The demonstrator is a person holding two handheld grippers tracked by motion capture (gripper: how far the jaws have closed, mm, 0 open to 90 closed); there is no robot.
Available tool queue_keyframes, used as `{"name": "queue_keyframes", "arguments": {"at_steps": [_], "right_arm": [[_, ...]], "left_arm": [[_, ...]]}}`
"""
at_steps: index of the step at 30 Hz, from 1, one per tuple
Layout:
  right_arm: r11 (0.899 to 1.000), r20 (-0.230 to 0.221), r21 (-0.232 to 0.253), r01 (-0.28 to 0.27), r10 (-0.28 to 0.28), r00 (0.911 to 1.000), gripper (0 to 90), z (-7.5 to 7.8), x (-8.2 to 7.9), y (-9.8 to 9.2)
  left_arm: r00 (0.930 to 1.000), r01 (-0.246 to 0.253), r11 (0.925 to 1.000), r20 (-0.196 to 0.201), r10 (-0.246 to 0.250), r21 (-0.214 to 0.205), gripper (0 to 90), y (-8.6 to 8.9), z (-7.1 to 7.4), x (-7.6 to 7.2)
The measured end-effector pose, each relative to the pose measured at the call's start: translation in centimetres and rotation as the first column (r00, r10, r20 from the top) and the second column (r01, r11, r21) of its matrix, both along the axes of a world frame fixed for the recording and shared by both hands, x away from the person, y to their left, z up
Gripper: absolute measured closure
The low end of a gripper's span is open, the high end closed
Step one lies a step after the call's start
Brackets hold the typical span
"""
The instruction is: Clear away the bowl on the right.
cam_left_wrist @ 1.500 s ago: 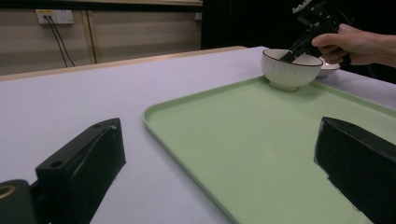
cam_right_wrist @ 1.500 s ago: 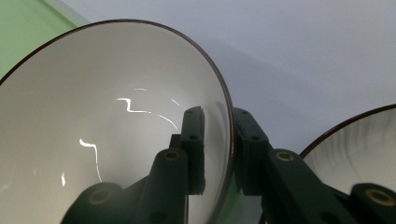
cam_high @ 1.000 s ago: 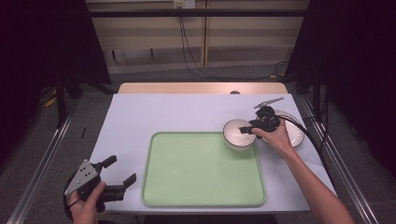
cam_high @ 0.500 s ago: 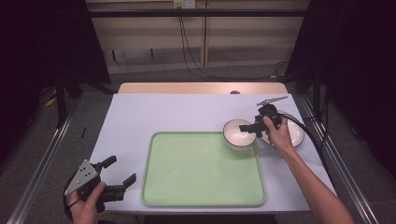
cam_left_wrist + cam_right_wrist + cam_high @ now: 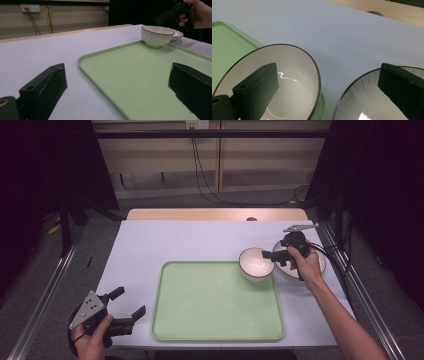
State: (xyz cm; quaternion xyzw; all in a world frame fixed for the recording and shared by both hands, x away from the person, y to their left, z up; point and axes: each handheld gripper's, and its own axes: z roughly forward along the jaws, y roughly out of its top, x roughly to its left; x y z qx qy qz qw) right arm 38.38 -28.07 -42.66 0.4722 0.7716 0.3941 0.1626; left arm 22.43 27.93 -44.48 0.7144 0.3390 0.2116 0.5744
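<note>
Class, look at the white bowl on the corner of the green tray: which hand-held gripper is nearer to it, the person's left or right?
Right. The right hand-held gripper hangs open just beside the white bowl, while the left hand-held gripper is open at the table's near left edge, across the green tray.

Wood-panelled wall (image 5: 210, 165) (cables hanging), grey floor (image 5: 45, 270).

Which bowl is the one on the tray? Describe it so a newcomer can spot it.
Start at the green tray in the middle of the table. At its far right corner sits a deep white bowl with a thin dark rim, right by the right gripper. The other bowl, beside it, is shallower and rests on the table off the tray.
</note>
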Motion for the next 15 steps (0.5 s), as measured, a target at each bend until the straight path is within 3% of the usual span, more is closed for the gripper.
{"name": "queue_keyframes", "arguments": {"at_steps": [7,9,14,15], "right_arm": [[0.999,0.064,0.014,0.045,-0.046,0.9969,2.1,0.6,-1.6,-1.1],[0.998,0.105,0.017,0.061,-0.062,0.9925,2.3,0.6,-2.2,-1.3],[0.996,0.133,0.015,0.088,-0.089,0.9871,2.3,0.8,-3.4,-1.8],[0.995,0.135,0.033,0.091,-0.094,0.9863,2.4,0.8,-3.6,-2.0]], "left_arm": [[1.0,0.002,1.0,-0.007,-0.002,0.005,1.9,-0.1,-0.1,0.1],[1.0,-0.001,1.0,-0.008,0.001,0.004,1.9,-0.1,-0.1,0.2],[1.0,0.001,1.0,-0.009,-0.001,0.007,1.9,-0.1,-0.1,0.1],[1.0,-0.002,0.9999,-0.005,0.002,0.011,1.9,-0.1,-0.1,0.1]]}}
